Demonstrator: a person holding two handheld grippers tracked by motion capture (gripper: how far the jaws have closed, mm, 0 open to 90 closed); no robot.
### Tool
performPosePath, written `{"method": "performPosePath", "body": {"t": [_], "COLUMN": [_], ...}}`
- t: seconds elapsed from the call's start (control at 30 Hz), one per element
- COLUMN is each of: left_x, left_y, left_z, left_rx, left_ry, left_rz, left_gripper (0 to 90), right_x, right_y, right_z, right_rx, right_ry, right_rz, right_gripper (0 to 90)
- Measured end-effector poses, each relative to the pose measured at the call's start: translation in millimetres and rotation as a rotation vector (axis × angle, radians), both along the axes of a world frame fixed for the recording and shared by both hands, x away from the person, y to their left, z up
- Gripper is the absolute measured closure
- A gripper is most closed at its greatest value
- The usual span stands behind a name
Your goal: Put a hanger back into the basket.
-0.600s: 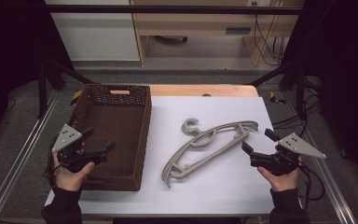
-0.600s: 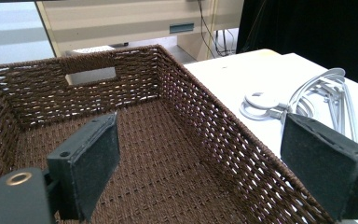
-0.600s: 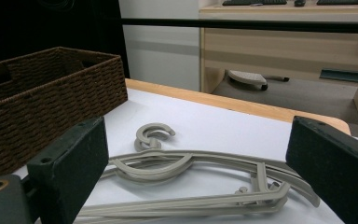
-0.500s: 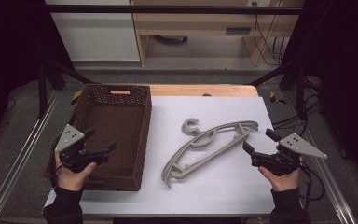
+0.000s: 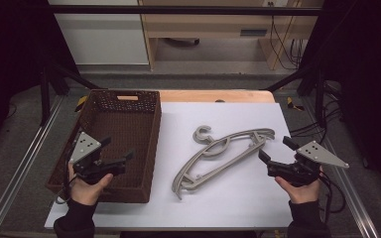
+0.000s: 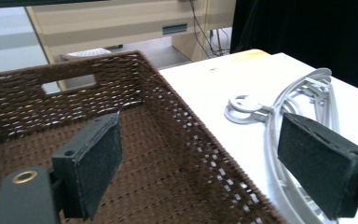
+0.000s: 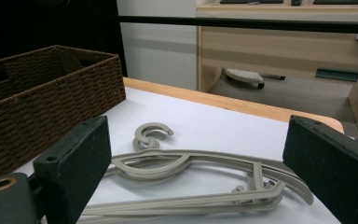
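Observation:
Two or three grey plastic hangers (image 5: 218, 153) lie stacked on the white tabletop, hooks pointing to the far side. Left of them stands a brown wicker basket (image 5: 152, 139) with nothing in it. My left gripper (image 5: 116, 148) hovers over the basket's near half, open, with nothing between its pads. In the left gripper view (image 6: 203, 128) the jaws straddle the basket's right wall (image 6: 200, 140), and the hangers (image 6: 303, 93) lie beyond it. My right gripper (image 5: 274, 148) is open just right of the hangers' wide end. In the right gripper view (image 7: 200, 135) the hangers (image 7: 191, 163) lie ahead between the jaws, untouched.
The white tabletop (image 5: 238, 203) has free room in front of the hangers. A wooden strip (image 5: 213, 95) runs along its far edge. Metal rails (image 5: 15, 183) flank both sides. A wooden cabinet (image 5: 203, 25) stands on the floor beyond the table.
My left gripper has drifted slightly to the right over the basket. The right gripper and the hangers have stayed put.

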State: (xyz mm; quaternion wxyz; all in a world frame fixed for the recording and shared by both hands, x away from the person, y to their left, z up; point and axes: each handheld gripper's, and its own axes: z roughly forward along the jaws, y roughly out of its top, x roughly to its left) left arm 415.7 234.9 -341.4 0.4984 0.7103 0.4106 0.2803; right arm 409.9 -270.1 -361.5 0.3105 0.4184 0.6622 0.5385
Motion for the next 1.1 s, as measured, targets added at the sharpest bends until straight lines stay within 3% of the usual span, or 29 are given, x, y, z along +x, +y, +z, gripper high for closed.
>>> {"method": "performPosePath", "body": {"t": [0.2,0.37,0.47,0.53,0.63,0.77,0.9,1.1], "left_x": [0.8,6.9,9.9,14.1,17.2,24.7,30.2,37.8], "left_y": [-22.1,-56.5,-70.9,-91.8,-103.9,-130.2,-147.6,-167.2], "left_z": [5.3,10.4,11.1,10.6,8.4,-1.4,-12.6,-32.2], "left_rx": [0.011,0.025,0.048,0.085,0.082,0.106,0.152,0.175], "left_ry": [-0.004,0.001,0.006,0.01,0.021,0.049,0.068,0.108], "left_rz": [-0.028,-0.077,-0.092,-0.102,-0.117,-0.142,-0.161,-0.185], "left_gripper": [14.6,15.9,16.0,15.9,16.4,17.1,17.9,19.7], "right_x": [-0.1,-0.4,-0.6,-0.7,-0.7,-0.9,-0.3,-0.3], "right_y": [3.5,4.8,4.4,3.6,2.6,1.6,1.5,0.6], "right_z": [0.9,2.5,2.9,3.2,3.3,3.6,3.3,3.2], "right_rx": [-0.023,-0.025,-0.03,-0.033,-0.038,-0.043,-0.045,-0.04], "right_ry": [0.008,0.004,0.005,0.008,0.013,0.017,0.025,0.028], "right_rz": [-0.003,-0.001,-0.003,-0.003,-0.007,-0.012,-0.018,-0.022], "right_gripper": [7.7,8.2,8.2,8.4,8.4,8.5,8.9,8.9]}}
